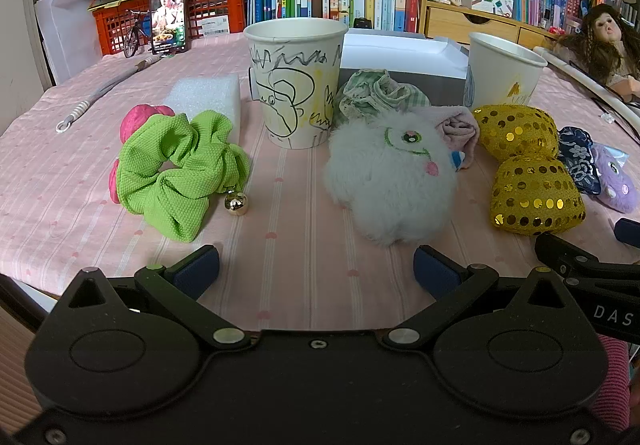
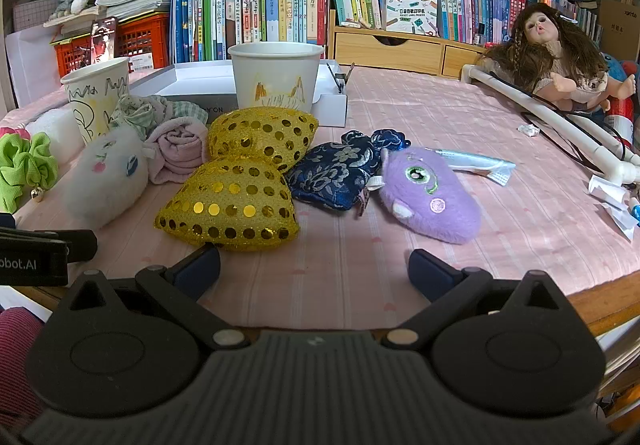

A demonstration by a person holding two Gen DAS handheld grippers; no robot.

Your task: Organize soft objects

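Observation:
Soft things lie in a row on the pink tablecloth. In the left wrist view: a green scrunchie, a white fluffy plush, a checked cloth, a rolled pink cloth and two gold sequin cushions. The right wrist view adds a blue floral pouch and a purple plush, beside the gold cushions. My left gripper is open and empty, short of the white plush. My right gripper is open and empty, close to the nearer gold cushion.
Two paper cups stand behind the soft things, in front of a white box. A foam block sits by the scrunchie. A doll, a white pole and a wrapped pen are at the right. Bookshelves stand behind.

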